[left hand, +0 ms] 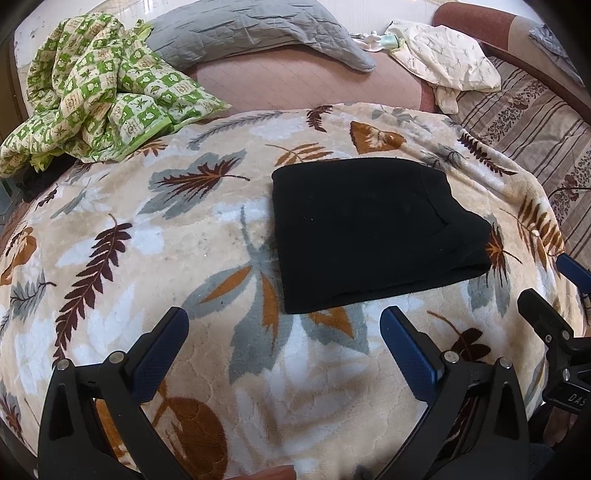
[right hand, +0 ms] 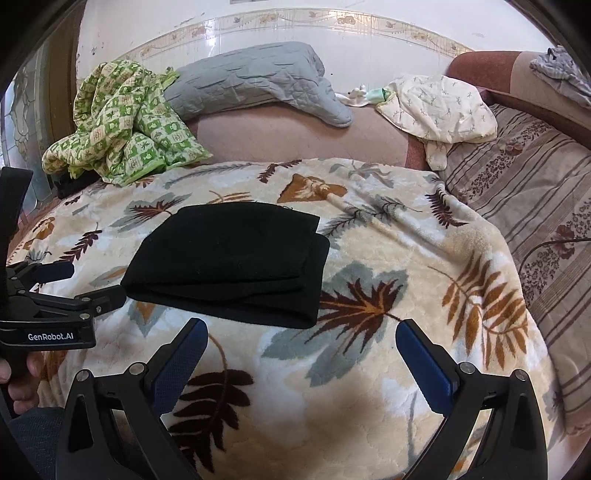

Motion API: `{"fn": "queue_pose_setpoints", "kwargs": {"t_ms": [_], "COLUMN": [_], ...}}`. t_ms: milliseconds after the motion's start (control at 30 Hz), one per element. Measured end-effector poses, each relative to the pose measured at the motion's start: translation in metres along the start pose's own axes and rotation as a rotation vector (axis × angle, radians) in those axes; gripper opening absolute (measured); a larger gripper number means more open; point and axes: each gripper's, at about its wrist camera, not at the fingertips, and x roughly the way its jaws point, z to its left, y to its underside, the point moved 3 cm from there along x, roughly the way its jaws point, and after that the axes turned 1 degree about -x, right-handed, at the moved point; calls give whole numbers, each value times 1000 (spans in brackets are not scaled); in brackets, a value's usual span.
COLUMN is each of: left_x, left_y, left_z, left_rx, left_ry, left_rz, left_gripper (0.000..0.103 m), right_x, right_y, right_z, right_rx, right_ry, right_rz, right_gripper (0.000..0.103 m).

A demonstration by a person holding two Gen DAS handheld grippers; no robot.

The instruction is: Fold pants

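The black pants (left hand: 373, 232) lie folded into a compact rectangle on the leaf-patterned blanket (left hand: 166, 240); they also show in the right wrist view (right hand: 232, 258). My left gripper (left hand: 284, 321) is open and empty, held just in front of the pants' near edge. My right gripper (right hand: 299, 332) is open and empty, held in front of the pants' near right corner. The right gripper shows at the right edge of the left wrist view (left hand: 554, 295), and the left gripper shows at the left edge of the right wrist view (right hand: 74, 284).
A crumpled green checked quilt (left hand: 99, 92) lies at the back left. A grey pillow (left hand: 251, 33) and a cream cloth (left hand: 443, 59) lie at the back. A striped floral sheet (left hand: 535, 136) covers the bed to the right, with a thin cable (right hand: 550, 243) on it.
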Motion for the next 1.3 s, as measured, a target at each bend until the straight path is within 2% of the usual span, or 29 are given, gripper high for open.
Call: {"fn": "queue_pose_setpoints", "kwargs": {"t_ms": [1300], "left_x": [4], "left_y": [2], "left_z": [-6], "left_rx": [25], "left_ry": [16], "left_rz": [12], "left_gripper": [103], "right_x": [-18], "right_y": [-4], "right_z": [6], "right_rx": [-38], "right_ry": [-8], "right_rz": [-80], "right_gripper": [101]}}
